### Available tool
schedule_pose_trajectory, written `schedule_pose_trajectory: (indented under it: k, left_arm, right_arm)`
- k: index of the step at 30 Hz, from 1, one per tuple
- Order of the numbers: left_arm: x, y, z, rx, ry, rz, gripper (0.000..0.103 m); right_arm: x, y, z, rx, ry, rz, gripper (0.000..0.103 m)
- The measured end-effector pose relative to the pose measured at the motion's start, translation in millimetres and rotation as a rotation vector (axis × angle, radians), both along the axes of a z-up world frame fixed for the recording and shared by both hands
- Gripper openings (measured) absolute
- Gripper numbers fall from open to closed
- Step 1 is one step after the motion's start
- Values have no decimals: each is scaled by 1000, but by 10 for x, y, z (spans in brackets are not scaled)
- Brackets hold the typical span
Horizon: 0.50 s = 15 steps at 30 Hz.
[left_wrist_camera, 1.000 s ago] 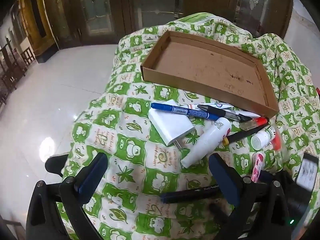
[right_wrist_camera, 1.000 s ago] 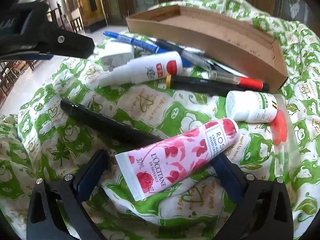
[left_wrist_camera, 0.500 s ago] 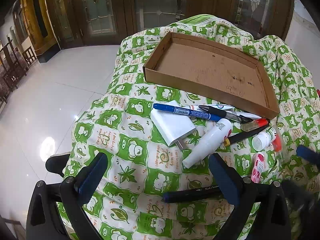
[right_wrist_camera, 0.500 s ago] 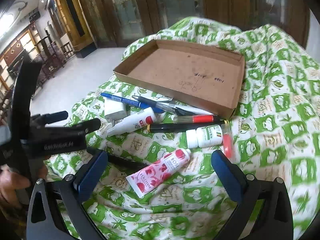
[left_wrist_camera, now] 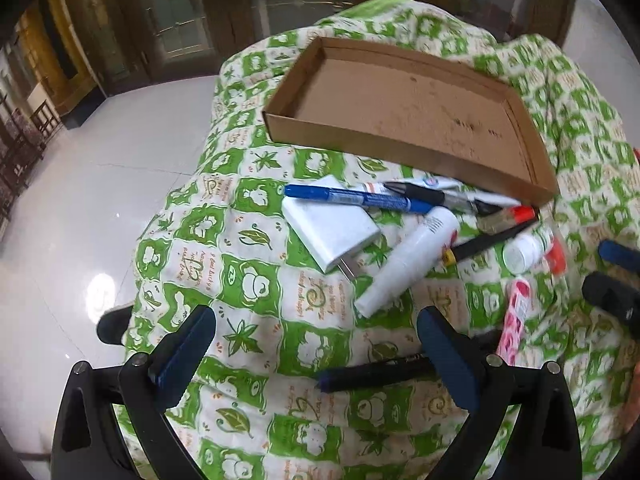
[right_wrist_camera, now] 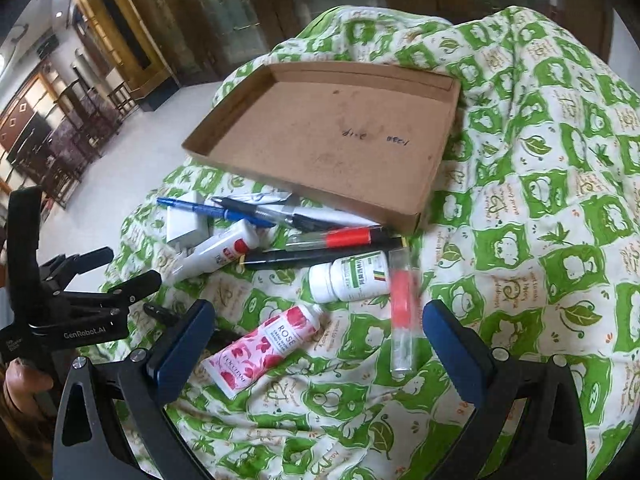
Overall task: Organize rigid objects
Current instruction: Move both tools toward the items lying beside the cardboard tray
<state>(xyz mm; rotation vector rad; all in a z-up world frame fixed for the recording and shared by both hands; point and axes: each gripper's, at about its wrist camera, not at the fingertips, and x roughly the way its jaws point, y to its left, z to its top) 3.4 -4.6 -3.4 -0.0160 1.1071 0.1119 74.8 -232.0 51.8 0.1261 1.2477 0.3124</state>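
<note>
- Tray: shallow brown cardboard, bare inside, far of the clutter.
- Rose tube: pink floral, lying flat.
- Left gripper, right gripper: both released, holding nothing.

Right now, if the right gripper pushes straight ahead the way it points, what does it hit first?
Probably the white pill bottle, lying between the open right gripper fingers' line; the pink hand cream tube sits nearer but left of centre. Depth is uncertain.

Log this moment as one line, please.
left tongs open, empty | right tongs open, empty | brown cardboard tray empty | pink floral hand-cream tube on quilt
</note>
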Motion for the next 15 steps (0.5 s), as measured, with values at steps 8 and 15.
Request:
schedule_pose_trajectory:
  k: [8,15]
  left_arm:
    - [-162,-64,176,17,-4,-66,102]
    - [-192,-252,-36,-51,-18,-70,101]
  right_arm:
    - [161,-285,195,82,66,60,103]
    - [81,-127,-66,123,75,76,95]
